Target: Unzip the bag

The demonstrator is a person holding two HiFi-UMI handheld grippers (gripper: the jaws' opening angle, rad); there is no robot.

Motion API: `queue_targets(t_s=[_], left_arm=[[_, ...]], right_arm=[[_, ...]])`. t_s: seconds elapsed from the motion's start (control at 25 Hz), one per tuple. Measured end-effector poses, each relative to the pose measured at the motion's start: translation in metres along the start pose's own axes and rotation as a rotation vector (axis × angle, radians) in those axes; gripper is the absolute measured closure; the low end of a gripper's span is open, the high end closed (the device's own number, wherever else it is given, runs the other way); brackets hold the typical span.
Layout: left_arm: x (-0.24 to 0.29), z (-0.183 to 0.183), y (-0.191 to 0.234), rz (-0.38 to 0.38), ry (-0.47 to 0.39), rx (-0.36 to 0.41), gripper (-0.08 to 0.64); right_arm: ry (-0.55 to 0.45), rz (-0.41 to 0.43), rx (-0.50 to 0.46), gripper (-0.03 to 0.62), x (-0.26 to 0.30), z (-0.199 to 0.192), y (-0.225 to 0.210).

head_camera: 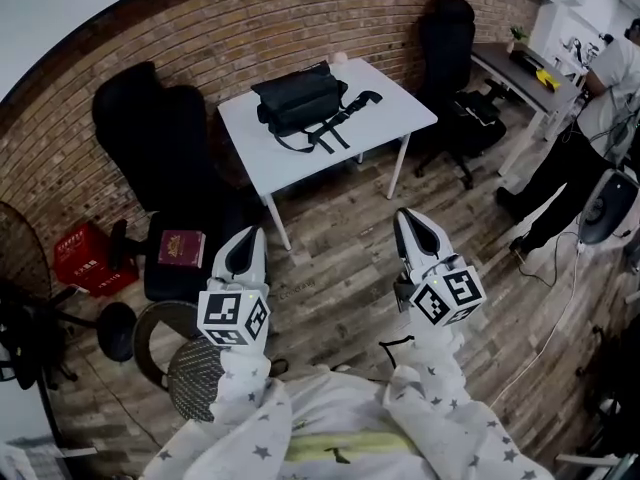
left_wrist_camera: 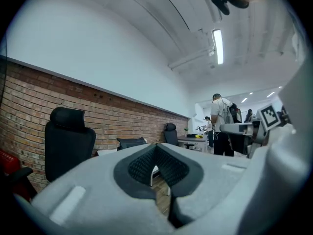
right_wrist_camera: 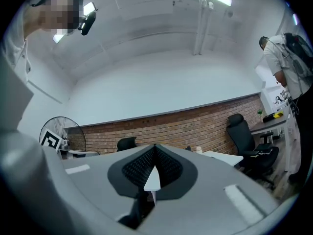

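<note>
Brick wall (head_camera: 240, 28) and plank floor (head_camera: 340, 268) enclose the room. The left gripper (head_camera: 248, 238) has its fingers (left_wrist_camera: 88, 190) pressed together on nothing, and so does the right gripper (head_camera: 407, 223), whose fingers (right_wrist_camera: 93, 180) hold nothing either. Both hang over the floor, well apart from the work. Ahead stands the white counter (head_camera: 400, 113), and the black bag (head_camera: 300, 98) lies on its far half, with a strap (head_camera: 345, 120) trailing toward the near edge.

The zip pull is too small to make out from here, so a blind approach may pinch fabric or strap instead. Nothing anchors the bag. If only one gripper tugs the zip, the bag will likely slide across the counter rather than open. A cable (head_camera: 560, 308) crosses the floor on the right — a trip hazard when stepping in.
</note>
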State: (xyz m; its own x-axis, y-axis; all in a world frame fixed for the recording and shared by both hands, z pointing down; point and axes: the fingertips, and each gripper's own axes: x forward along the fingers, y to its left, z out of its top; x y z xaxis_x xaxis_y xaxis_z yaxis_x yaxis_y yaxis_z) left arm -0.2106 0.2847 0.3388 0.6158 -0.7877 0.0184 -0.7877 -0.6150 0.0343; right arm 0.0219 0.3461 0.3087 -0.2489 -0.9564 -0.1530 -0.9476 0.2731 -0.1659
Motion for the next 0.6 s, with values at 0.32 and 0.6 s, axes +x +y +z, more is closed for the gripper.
queue_targets(t_s=[0.32, 0.6], left_arm=[[-0.003, -0.008, -0.011, 0.035, 0.024, -0.001, 0.561], [0.008, -0.023, -0.002, 0.082, 0.064, -0.014, 0.560]], right_arm=[[0.026, 0.005, 0.023, 0.592, -0.006, -0.008, -0.017], [0.046, -0.006, 0.062, 0.592, 0.003, -0.022, -0.044]])
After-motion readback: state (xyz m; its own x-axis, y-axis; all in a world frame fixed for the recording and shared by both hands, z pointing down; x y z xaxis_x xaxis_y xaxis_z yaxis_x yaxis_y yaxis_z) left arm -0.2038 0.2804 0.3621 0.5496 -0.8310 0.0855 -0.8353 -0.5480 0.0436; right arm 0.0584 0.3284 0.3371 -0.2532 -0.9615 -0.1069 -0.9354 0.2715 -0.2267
